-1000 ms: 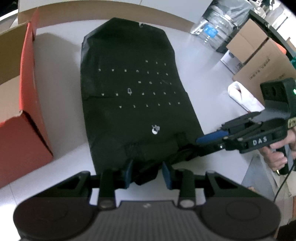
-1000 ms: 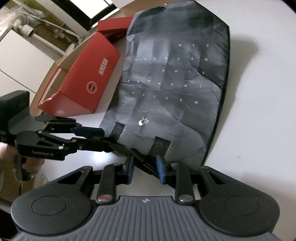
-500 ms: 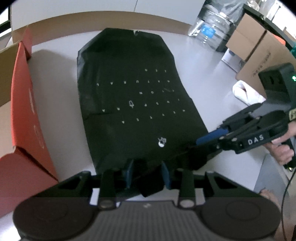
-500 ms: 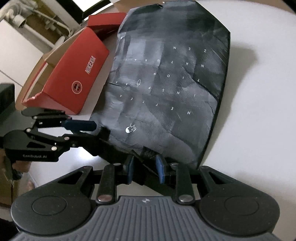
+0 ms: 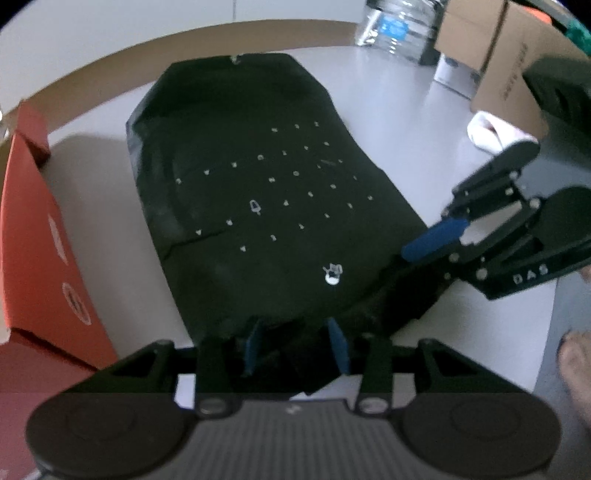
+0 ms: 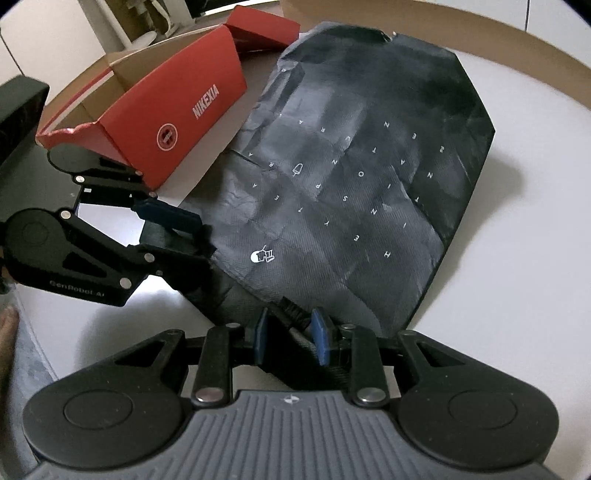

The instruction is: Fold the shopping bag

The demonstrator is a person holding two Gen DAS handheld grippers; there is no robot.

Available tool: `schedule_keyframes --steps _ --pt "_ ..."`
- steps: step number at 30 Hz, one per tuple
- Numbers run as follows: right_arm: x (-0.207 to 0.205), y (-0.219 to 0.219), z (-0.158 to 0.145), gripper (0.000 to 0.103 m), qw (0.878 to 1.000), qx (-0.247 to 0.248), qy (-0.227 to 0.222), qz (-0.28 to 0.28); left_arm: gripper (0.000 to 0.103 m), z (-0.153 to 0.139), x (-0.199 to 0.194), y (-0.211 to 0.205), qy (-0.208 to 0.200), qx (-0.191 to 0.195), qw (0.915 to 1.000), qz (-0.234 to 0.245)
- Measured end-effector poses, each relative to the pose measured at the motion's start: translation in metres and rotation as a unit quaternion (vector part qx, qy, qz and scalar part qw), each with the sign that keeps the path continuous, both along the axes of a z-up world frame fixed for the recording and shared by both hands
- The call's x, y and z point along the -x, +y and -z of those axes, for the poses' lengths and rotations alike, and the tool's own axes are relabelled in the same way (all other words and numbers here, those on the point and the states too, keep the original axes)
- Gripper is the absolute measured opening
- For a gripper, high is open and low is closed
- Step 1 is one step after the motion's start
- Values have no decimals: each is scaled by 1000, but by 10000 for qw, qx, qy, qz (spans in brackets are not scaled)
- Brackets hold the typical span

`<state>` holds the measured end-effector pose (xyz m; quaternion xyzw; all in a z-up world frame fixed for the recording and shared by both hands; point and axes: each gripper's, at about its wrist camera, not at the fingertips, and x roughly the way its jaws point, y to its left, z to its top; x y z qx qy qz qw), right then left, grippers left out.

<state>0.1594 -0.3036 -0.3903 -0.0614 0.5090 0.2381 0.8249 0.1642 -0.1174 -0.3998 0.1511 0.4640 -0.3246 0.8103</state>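
Observation:
A black shopping bag (image 5: pixel 258 206) with small white letters lies flat on the white table; it also shows in the right wrist view (image 6: pixel 362 177). My left gripper (image 5: pixel 295 347) is shut on the bag's near edge at its left corner, and it shows in the right wrist view (image 6: pixel 173 229) pinching that corner. My right gripper (image 6: pixel 290 338) is shut on the bag's near edge by a handle strap, and it shows in the left wrist view (image 5: pixel 421 258) at the bag's right corner. The near edge is lifted off the table and the handles are hidden.
An open red shoe box (image 6: pixel 155 110) lies left of the bag, also in the left wrist view (image 5: pixel 33 258). Cardboard boxes (image 5: pixel 506 62), a water bottle (image 5: pixel 399 26) and a white cloth (image 5: pixel 491 133) are at the far right. The table's brown rim (image 6: pixel 517 51) curves behind the bag.
Both grippers have lifted the bag's near edge and moved forward over the bag. The handles, seen lying out before, are now bunched under the grippers.

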Motion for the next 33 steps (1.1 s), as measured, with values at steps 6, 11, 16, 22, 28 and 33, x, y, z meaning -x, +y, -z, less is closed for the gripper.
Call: schedule_keyframes --steps 6,11,16,22,28,33 --pt "11 1 -12 29 9990 88 -334 -288 45 1 1 -1 -58 -28 10000 74" --pt "27 10 -25 31 9955 119 -636 -695 45 2 1 1 -72 8 9999 70" --pt "36 22 -13 32 9906 568 -709 -1024 45 2 0 1 -38 33 10000 65" --pt "36 22 -6 32 9879 729 -734 -1159 45 2 -3 1 35 87 10000 13" --pt "40 27 1 43 9813 971 -863 -1423 43 0 -7 4 240 241 9994 -73" --pt "33 23 1 43 9836 869 -787 -1372 40 -8 -2 3 141 280 9995 62"
